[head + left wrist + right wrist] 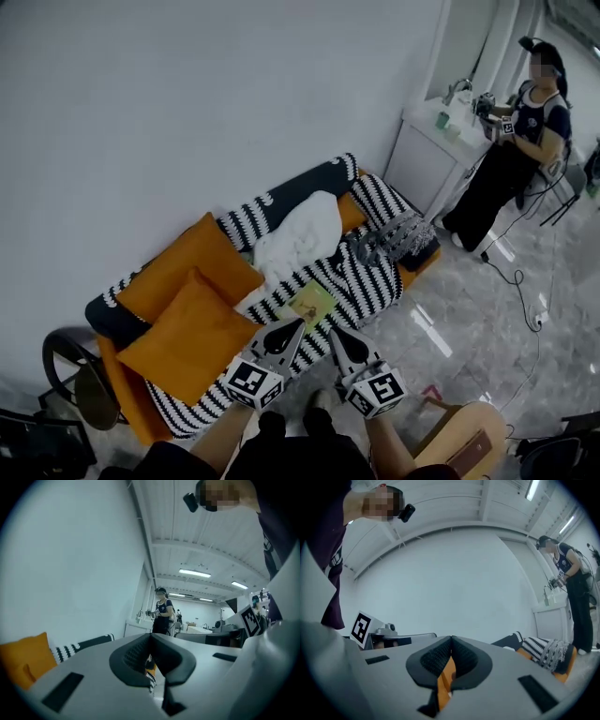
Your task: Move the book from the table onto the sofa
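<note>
The left hand-held gripper (284, 331) is held shut on nothing, and so is the right hand-held gripper (340, 340). Their ribbed dark pads (133, 656) are pressed together inside smooth grey shells. Both are carried level and side by side, near the person and apart from the sofa (128, 405) – presumably because nothing is left to carry. The book (311, 303) is seen lying flat on the near part of the seat – thin, rectangular, with a yellow-green cover. It is bedded on a soft black-and-white striped throw (361, 281), right of two plump orange cushions (183, 333) and near a crumpled white cloth (300, 234). The task is judged done.
</note>
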Demonstrator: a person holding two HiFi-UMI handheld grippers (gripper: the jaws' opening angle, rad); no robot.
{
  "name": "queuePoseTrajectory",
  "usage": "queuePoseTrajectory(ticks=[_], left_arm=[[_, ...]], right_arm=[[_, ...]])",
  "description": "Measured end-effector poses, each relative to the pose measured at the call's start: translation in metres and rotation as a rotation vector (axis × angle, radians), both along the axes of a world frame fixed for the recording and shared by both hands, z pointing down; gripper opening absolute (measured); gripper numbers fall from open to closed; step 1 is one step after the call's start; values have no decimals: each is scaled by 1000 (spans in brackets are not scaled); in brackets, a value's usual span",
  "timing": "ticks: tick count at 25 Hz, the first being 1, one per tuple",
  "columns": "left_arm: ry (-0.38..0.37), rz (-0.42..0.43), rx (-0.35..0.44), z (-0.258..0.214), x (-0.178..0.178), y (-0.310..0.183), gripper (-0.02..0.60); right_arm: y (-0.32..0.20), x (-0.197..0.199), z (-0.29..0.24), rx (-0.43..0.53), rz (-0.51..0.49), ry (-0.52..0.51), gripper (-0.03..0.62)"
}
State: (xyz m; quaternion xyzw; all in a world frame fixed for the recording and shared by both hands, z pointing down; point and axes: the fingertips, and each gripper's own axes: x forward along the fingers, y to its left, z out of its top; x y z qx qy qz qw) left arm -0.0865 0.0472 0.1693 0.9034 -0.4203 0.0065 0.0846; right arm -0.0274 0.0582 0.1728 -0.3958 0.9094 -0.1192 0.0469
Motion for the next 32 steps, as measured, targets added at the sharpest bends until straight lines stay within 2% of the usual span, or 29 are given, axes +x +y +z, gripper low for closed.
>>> queuePoseTrajectory(ticks=[5, 12, 15, 20, 32], left_arm=[[-58, 27, 111, -40, 0, 9, 14], [-114, 33, 173, -52, -8, 19, 14], [-118, 20, 182, -53, -13, 17, 14], [-80, 6, 170, -55, -24, 13, 14], [-73, -1, 155, -51, -26, 10, 14]], right_arm=[[3, -7, -33, 69, 34, -12, 23], [6, -15, -50, 130, 43, -7, 23], [3, -19, -53, 135, 41, -3, 23], [1, -31, -57, 152, 28, 15, 23], [2, -31, -51, 154, 24, 23, 23]])
